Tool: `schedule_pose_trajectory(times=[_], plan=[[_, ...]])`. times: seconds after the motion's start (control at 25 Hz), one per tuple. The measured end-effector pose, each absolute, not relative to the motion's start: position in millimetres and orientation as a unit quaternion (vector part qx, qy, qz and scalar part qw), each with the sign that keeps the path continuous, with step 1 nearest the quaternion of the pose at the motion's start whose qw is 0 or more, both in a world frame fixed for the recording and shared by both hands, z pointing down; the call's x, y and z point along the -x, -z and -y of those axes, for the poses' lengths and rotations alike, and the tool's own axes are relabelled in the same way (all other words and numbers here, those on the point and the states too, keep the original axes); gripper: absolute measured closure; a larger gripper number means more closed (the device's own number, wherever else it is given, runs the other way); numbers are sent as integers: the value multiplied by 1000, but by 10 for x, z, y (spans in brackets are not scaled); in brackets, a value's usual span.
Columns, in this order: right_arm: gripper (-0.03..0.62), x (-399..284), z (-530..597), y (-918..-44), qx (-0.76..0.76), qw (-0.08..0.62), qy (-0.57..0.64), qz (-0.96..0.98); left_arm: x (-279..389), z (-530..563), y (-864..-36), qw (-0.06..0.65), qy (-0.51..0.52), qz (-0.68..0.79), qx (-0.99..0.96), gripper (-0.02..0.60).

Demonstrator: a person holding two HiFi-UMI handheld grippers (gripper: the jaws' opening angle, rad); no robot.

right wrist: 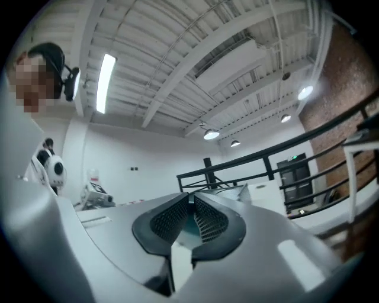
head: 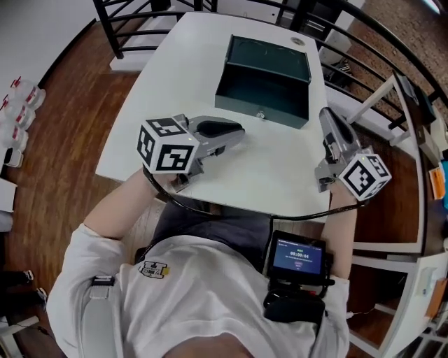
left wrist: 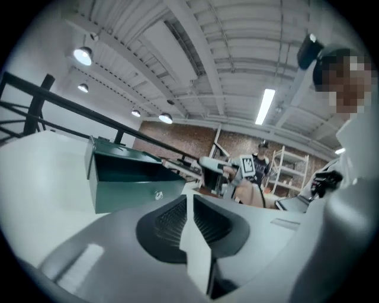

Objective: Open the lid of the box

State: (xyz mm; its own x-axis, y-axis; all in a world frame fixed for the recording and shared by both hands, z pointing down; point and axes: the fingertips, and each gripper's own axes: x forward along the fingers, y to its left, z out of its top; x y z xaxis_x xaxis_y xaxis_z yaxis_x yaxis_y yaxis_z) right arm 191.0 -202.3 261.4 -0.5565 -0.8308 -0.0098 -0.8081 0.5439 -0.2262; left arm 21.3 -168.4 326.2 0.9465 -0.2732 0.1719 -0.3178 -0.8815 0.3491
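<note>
The dark green box [head: 264, 80] stands at the far middle of the white table [head: 182, 84]. Its lid [head: 269, 56] is raised at the back and the inside shows. A small metal latch [head: 260, 115] sits on its front wall. My left gripper [head: 241, 131] hovers in front of the box to the left, pointing right, jaws together and empty. The right gripper [head: 325, 112] hangs at the table's right edge beside the box, apart from it, holding nothing. In the left gripper view the box [left wrist: 130, 177] lies ahead of the left gripper [left wrist: 189, 198]. The right gripper [right wrist: 190, 198] faces the railing, tips meeting.
A black railing [head: 126, 21] runs round the far side of the table, above wooden floor [head: 63, 119]. A small round object [head: 297, 42] lies on the table behind the box. A device with a lit screen [head: 299, 255] hangs at the person's waist. Shelving [head: 420, 119] stands at the right.
</note>
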Motion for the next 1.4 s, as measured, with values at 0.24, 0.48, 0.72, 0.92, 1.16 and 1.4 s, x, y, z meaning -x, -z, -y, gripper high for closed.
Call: schedule_pose_trajectory(times=[0.24,0.48,0.72,0.92,1.16,1.4], plan=[[594,-1177,1418,-2954,323,48,136,-936,153,1787,-2944,231,60,129,-962,581],[594,-806,1313,-3223,301,-70,83,-947,32,1692,-3030,187,19,123,-974,581],[595,-808,1318,-3220,297,-63,90,-948,13,1672,-3065,176,8,123,-977,581],[595,-803,1316,-3217,297,-64,88,-949,9,1670,-3065,172,5,127,-977,581],[595,-793,1313,-3221,298,-67,84,-949,9,1677,-3074,169,3,131,-977,581],[595,-786,1311,-3227,298,-69,81,-949,9,1674,-3079,166,1,132,-977,581]])
